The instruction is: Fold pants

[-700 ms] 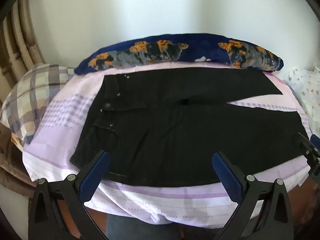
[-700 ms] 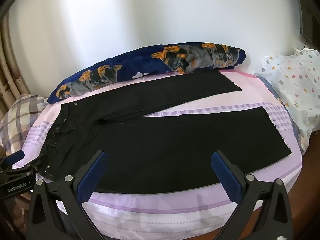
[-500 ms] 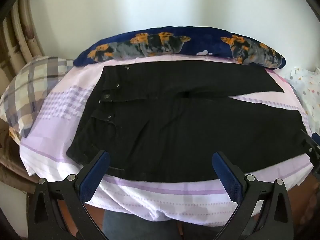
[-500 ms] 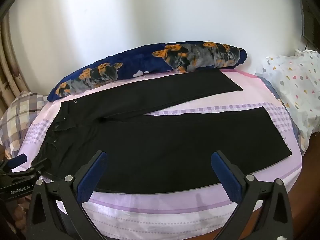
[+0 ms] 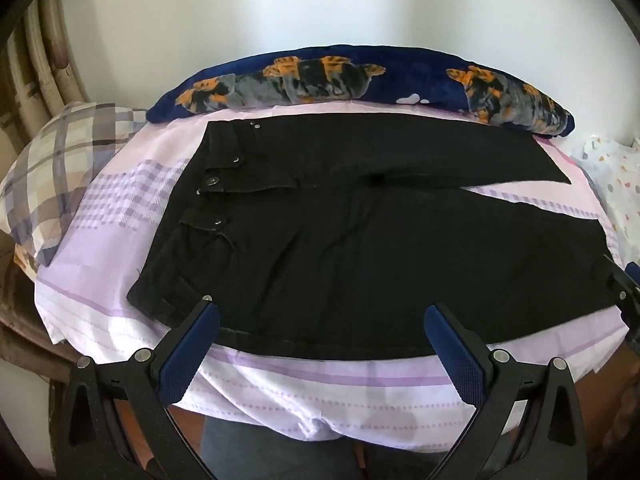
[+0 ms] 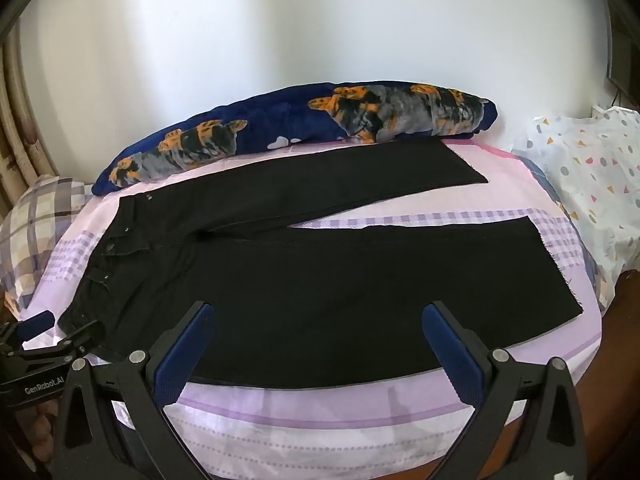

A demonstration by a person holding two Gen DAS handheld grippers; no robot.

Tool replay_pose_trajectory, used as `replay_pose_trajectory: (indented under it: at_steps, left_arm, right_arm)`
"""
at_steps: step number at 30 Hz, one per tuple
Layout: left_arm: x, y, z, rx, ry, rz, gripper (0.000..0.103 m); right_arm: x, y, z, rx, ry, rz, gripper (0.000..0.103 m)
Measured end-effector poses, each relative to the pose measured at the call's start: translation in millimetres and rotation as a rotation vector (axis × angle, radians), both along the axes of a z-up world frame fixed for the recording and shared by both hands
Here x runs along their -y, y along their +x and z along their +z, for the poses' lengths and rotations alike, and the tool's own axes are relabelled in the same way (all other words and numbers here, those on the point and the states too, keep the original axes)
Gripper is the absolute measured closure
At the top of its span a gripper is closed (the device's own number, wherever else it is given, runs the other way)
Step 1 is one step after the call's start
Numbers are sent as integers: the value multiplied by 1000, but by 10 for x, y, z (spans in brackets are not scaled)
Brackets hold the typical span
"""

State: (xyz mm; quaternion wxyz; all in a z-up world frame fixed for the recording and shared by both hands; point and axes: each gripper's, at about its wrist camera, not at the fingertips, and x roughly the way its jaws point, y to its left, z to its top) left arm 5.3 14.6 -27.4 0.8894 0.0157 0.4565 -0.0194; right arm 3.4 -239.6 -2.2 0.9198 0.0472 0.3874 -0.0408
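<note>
Black pants (image 5: 360,240) lie spread flat on a lilac bed sheet (image 5: 120,200), waistband to the left, both legs running right and splayed apart. In the right wrist view the pants (image 6: 340,280) show their two hems at the right. My left gripper (image 5: 320,328) hovers open above the near edge of the pants by the waist, nothing between its blue pads. My right gripper (image 6: 318,328) hangs open over the near leg's lower edge, empty too. Each gripper shows at the edge of the other's view: the left gripper (image 6: 44,336), the right gripper (image 5: 624,284).
A dark blue bolster (image 5: 360,76) with orange prints lies along the wall behind the pants. A plaid pillow (image 5: 56,172) sits at the left, a white spotted cushion (image 6: 592,184) at the right. Rattan bed frame (image 5: 36,68) stands at the far left. The bed's wooden edge (image 6: 624,360) shows lower right.
Both views have shifted slightly: the bed and pants sit a bit higher and farther in the left wrist view, as the left gripper drew back a little. Both grippers stay open.
</note>
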Motion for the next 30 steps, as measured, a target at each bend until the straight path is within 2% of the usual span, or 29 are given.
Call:
replay_pose_trajectory:
  at_steps: [18,30]
  left_arm:
    - [0,-15,-51,-3,-23,2,1]
    - [86,-42,-5,8,-19,-16,1]
  right_arm:
    - [-70,3,-15,-6,-43,28,0]
    - [-37,6,-25,-11,-50,6,0]
